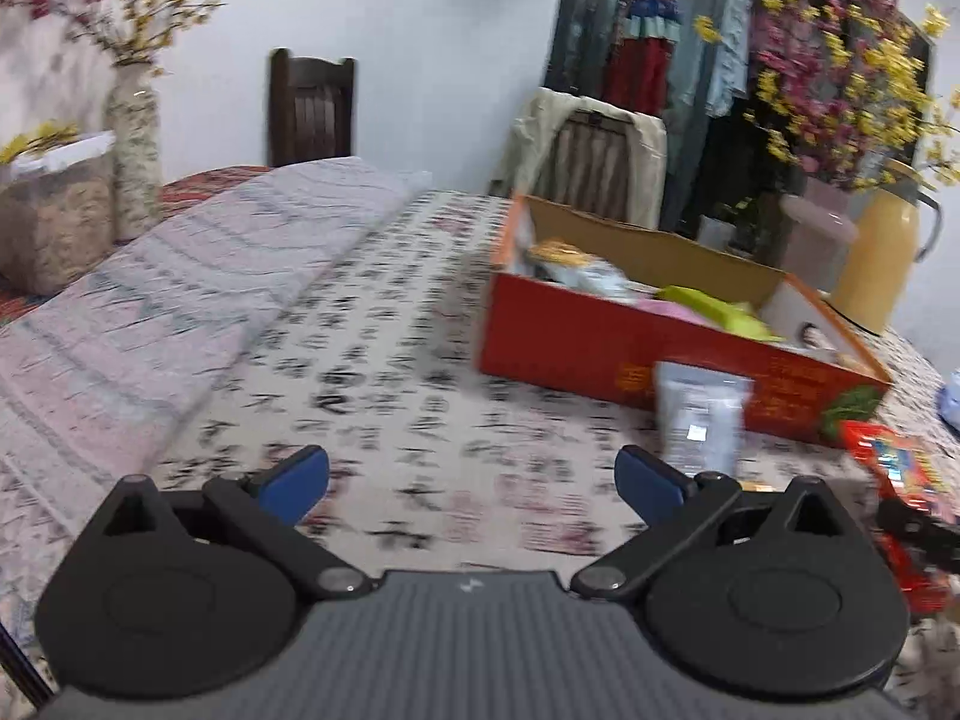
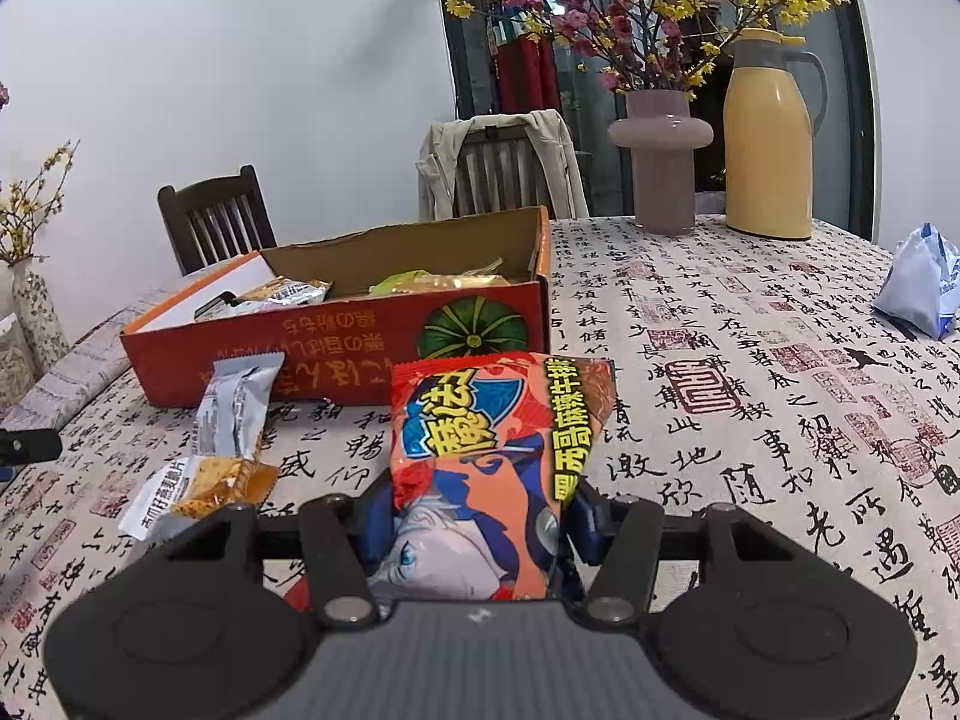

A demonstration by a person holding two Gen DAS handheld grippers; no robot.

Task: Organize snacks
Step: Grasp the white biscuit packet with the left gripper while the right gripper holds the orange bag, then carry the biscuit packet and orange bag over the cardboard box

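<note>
Right tool (image 2: 477, 531) has a firm pinch on the red snack bag (image 2: 492, 468), blue pads pressed in on either side of its lower half, the bag standing up out of the grip with its printed face toward the camera. It sits low over the surface (image 2: 750, 420), the one draped in calligraphy cloth, just in front of the red cardboard box (image 2: 336, 336).

That box lies open-topped, a green pumpkin printed on its near wall, and several packets are already inside: a yellow-green one, a silvery one, something pale at the left end. Leaning against the box's front wall is a silver-grey packet (image 2: 237, 405), and right below it an orange-and-white packet (image 2: 204, 495) lies flat on the cloth, touching it. Far off to the right, well apart from everything, rests a blue-and-white pouch (image 2: 921, 291).

Over to the left tool (image 1: 471, 483): jaws spread wide, nothing between the blue pads, only cloth beneath. Its view is blurred, but the box (image 1: 630, 354) sits ahead to its right.

At the surface's back edge stand a mauve vase (image 2: 660, 162) of blossoms and a yellow jug (image 2: 768, 144).
</note>
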